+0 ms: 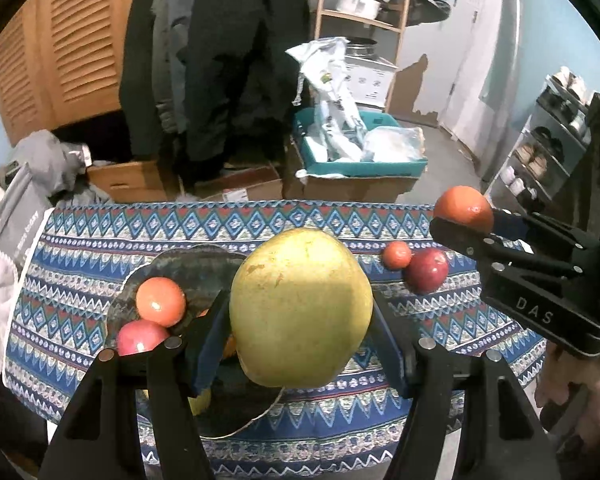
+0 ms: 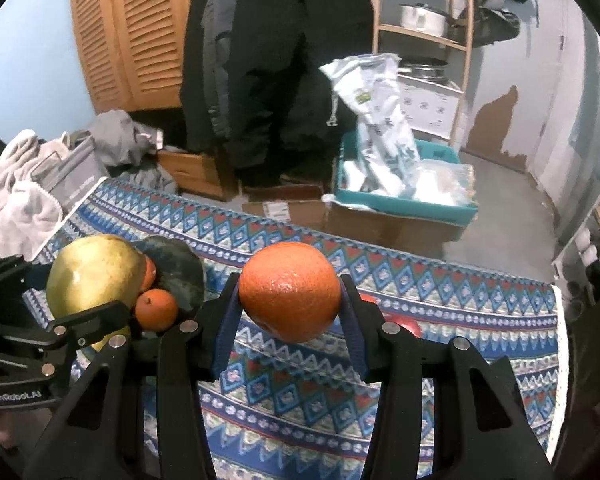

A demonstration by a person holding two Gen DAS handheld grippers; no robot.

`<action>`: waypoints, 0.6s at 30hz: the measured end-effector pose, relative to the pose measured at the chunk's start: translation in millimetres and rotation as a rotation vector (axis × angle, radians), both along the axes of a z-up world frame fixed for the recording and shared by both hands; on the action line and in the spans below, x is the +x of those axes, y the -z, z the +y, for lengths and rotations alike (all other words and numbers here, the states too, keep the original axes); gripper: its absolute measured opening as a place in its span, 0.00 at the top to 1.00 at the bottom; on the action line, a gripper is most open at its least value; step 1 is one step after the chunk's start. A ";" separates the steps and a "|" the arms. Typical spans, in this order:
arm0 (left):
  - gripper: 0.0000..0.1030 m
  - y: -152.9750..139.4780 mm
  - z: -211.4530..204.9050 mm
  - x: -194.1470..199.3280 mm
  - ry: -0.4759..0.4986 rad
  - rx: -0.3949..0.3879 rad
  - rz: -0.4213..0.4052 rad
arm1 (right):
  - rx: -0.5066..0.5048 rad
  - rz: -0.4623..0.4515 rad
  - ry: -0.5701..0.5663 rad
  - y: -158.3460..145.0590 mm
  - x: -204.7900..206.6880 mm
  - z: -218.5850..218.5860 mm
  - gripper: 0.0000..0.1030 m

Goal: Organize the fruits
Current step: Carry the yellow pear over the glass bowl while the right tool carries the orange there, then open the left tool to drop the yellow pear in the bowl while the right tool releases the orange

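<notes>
Both claws are loaded above a worktop (image 1: 80, 264) draped in a blue patterned cloth. The left claw (image 1: 300, 312) is clamped on a large yellow-green pomelo (image 1: 300, 308), its pads pressed to the fruit's two flanks; the right claw (image 2: 290, 292) is clenched on an orange (image 2: 290, 290), held clear of the cloth.

A dark plate (image 1: 192, 268) near the worktop's left edge is the likely gathering point — it already carries a peach-coloured fruit (image 1: 160, 302) and a pink-red one (image 1: 140, 338), with more fruit partly hidden behind the left claw. The right wrist view also shows a small mandarin (image 2: 156, 309) at the plate's near side. Toward the worktop's far right corner a small orange fruit (image 1: 396, 255) and a red apple (image 1: 427, 270) sit touching each other, not yet collected.

The step in hand appears to be carrying both held fruits to the plate. Doing it well probably means setting the pomelo down first: it is bulky, the plate is crowded, and a drop could knock the smaller fruits off the rim. Lower it onto a bare part of the plate, let it settle before releasing, and keep the grip through its widest girth (a round, waxy rind can squirt out if pinched off-centre). The orange can then nest in a gap beside it — one claw at a time, since both converge on the same spot.
</notes>
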State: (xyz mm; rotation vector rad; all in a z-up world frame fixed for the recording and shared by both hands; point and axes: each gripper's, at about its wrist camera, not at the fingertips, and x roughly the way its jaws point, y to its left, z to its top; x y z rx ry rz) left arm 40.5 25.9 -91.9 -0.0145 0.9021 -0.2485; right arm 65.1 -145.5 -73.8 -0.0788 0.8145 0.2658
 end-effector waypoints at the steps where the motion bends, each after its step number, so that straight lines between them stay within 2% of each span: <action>1: 0.34 1.8 4.0 1.0 -0.009 0.000 0.003 | -0.001 0.005 -0.007 1.6 2.3 4.6 0.55; 18: 0.34 48.7 59.6 28.8 -0.130 0.007 0.112 | 0.003 0.086 -0.096 31.8 36.9 73.7 0.55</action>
